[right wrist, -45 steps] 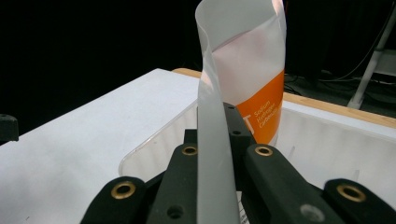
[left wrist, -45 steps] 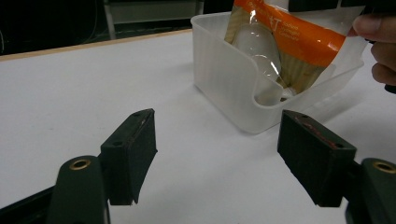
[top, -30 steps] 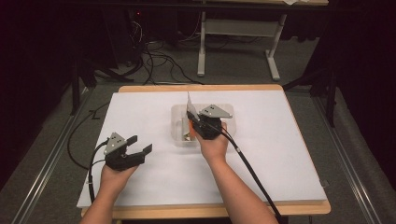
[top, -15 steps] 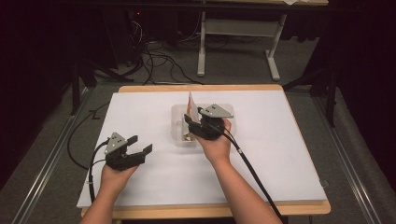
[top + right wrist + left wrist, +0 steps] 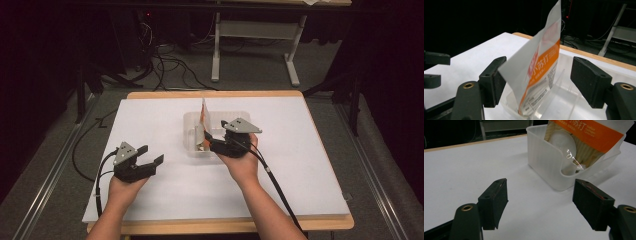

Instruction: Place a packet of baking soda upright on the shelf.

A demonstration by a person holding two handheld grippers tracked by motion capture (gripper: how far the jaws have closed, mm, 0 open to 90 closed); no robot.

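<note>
A white and orange pouch [image 5: 202, 119] stands upright in a translucent plastic bin [image 5: 236, 116] at the middle of the white table top. My right gripper [image 5: 209, 141] hovers at the bin's near right side and is open. Its jaws have just been opening. In the right gripper view the pouch [image 5: 544, 62] stands between the spread jaws of my right gripper [image 5: 539, 76], and the pads do not press on it. My left gripper [image 5: 151, 154] rests open at the front left, nothing between its fingers [image 5: 496, 195]. It faces the bin [image 5: 544, 157].
A white rounded thing like a bulb [image 5: 564, 142] lies in the bin against the pouch [image 5: 589, 132]. The white sheet [image 5: 310, 165] covers the wooden table. Cables trail from both grippers toward the near edge. Metal legs of another table [image 5: 216, 50] stand on the floor beyond.
The right gripper's jaws went from shut on the pouch to wide apart, and the hand drew back a little to the right. The pouch stays upright in the bin. The left gripper kept still.
</note>
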